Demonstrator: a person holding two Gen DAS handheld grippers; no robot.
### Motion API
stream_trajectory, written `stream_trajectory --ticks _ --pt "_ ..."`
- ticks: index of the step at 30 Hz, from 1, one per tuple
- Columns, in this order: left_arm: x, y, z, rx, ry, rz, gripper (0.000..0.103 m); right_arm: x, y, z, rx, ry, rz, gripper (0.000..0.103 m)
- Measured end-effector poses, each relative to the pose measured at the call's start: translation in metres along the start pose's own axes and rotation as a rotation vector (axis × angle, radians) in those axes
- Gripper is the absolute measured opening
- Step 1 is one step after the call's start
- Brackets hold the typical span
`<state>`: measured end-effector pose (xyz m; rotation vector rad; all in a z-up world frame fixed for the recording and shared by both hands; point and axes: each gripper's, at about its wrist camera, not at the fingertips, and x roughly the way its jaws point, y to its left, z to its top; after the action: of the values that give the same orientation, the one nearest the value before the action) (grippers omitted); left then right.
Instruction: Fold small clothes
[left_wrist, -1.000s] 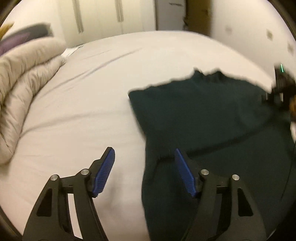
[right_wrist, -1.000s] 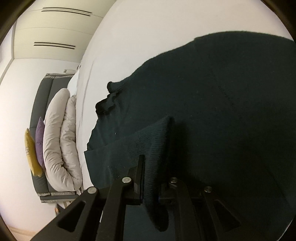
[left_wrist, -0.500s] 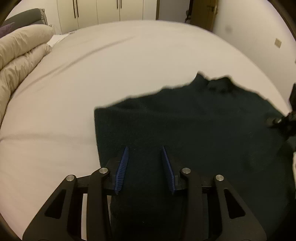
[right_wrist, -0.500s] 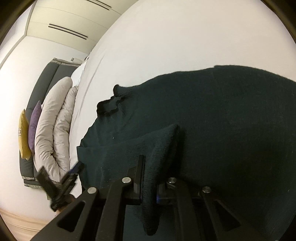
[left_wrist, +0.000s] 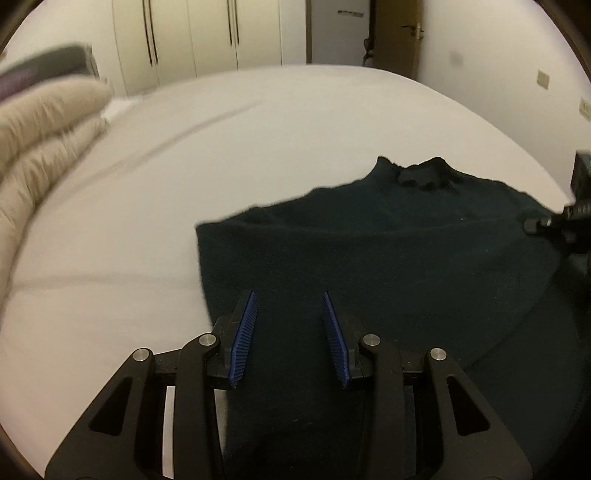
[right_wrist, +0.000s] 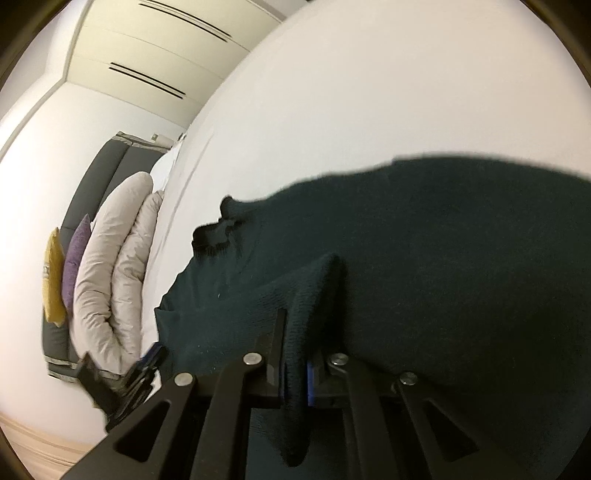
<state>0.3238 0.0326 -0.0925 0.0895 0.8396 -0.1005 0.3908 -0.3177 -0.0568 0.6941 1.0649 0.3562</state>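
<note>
A dark green knit sweater (left_wrist: 388, 258) lies on the white bed, its collar (left_wrist: 421, 175) toward the far side. My left gripper (left_wrist: 290, 325) is over the sweater's near left edge, jaws partly open with dark fabric between the blue pads (left_wrist: 245, 332); no clamp shows. My right gripper (right_wrist: 295, 373) is shut on a raised fold of the sweater (right_wrist: 310, 288). The right gripper shows at the right edge of the left wrist view (left_wrist: 569, 218). The left gripper shows at the lower left of the right wrist view (right_wrist: 129, 380).
A white bed sheet (left_wrist: 184, 166) covers the mattress. A folded beige duvet (left_wrist: 33, 133) lies at the left end, with purple and yellow cushions (right_wrist: 74, 258) against a grey headboard. Wardrobes (left_wrist: 192, 37) and a door stand beyond the bed.
My left gripper moved from the bare sheet onto the sweater's left edge and its jaws narrowed around the fabric. My right gripper kept hold of its fold, and its view shifted.
</note>
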Motion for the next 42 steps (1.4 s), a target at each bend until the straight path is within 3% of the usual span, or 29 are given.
stream_trajectory --ticks 3,6,8,10,12,13,16,18,23,26,28,29,31,33,35,36,38,39,42 --pt "0.020 0.000 -0.005 -0.007 0.082 -0.001 0.036 0.000 -0.006 0.003 0.014 -0.004 -0.007 0.006" --pt "0.027 0.005 -0.012 -0.042 0.063 -0.028 0.037 0.001 -0.013 0.000 0.020 0.004 0.024 0.007" --pt "0.024 0.006 -0.010 -0.040 0.062 -0.033 0.037 -0.007 -0.014 -0.004 0.047 0.007 0.030 0.016" --pt "0.009 0.017 -0.006 -0.084 0.041 -0.089 0.037 -0.023 -0.013 -0.010 0.071 -0.026 -0.011 0.027" --pt "-0.020 0.046 0.000 -0.172 -0.053 -0.122 0.039 -0.038 -0.009 -0.014 0.062 -0.072 -0.039 0.055" --pt "-0.032 0.062 0.003 -0.212 -0.092 -0.105 0.042 -0.043 -0.008 -0.016 0.057 -0.090 -0.051 0.060" --pt "-0.053 0.107 0.009 -0.317 -0.125 -0.048 0.045 -0.051 -0.003 -0.017 0.048 -0.103 -0.060 0.062" --pt "-0.057 0.115 0.010 -0.335 -0.122 -0.040 0.045 -0.050 0.003 -0.017 0.046 -0.105 -0.065 0.062" --pt "-0.045 0.069 0.012 -0.192 -0.079 -0.075 0.045 -0.053 0.046 -0.025 -0.082 -0.143 -0.078 0.061" --pt "-0.014 0.027 0.009 -0.099 0.010 -0.064 0.045 -0.052 0.066 -0.030 -0.147 -0.166 -0.052 0.061" --pt "0.018 0.011 -0.002 -0.039 0.090 -0.007 0.045 -0.041 0.065 -0.032 -0.138 -0.136 0.024 0.065" --pt "0.028 0.008 -0.009 -0.021 0.100 0.012 0.046 -0.025 0.056 -0.035 -0.107 -0.073 0.061 0.071" --pt "0.028 0.012 -0.018 -0.048 0.047 -0.009 0.047 -0.005 0.037 -0.039 -0.077 -0.010 0.024 0.068" --pt "0.027 0.014 -0.018 -0.058 0.051 -0.021 0.048 -0.009 0.005 -0.043 -0.010 -0.059 0.087 0.035" --pt "0.027 0.015 -0.019 -0.066 0.055 -0.033 0.048 -0.027 -0.028 -0.046 0.139 -0.119 0.163 0.028" --pt "0.027 0.016 -0.020 -0.068 0.054 -0.033 0.049 -0.046 -0.043 -0.050 0.195 -0.177 0.163 0.029" --pt "0.025 0.015 -0.022 -0.069 0.047 -0.028 0.049 -0.084 -0.059 -0.059 0.221 -0.283 0.060 0.034" --pt "0.025 0.012 -0.023 -0.065 0.045 -0.022 0.049 -0.110 -0.070 -0.066 0.249 -0.333 0.019 0.050" --pt "0.030 0.010 -0.022 -0.064 0.047 -0.015 0.050 -0.184 -0.103 -0.099 0.369 -0.493 0.004 0.070"
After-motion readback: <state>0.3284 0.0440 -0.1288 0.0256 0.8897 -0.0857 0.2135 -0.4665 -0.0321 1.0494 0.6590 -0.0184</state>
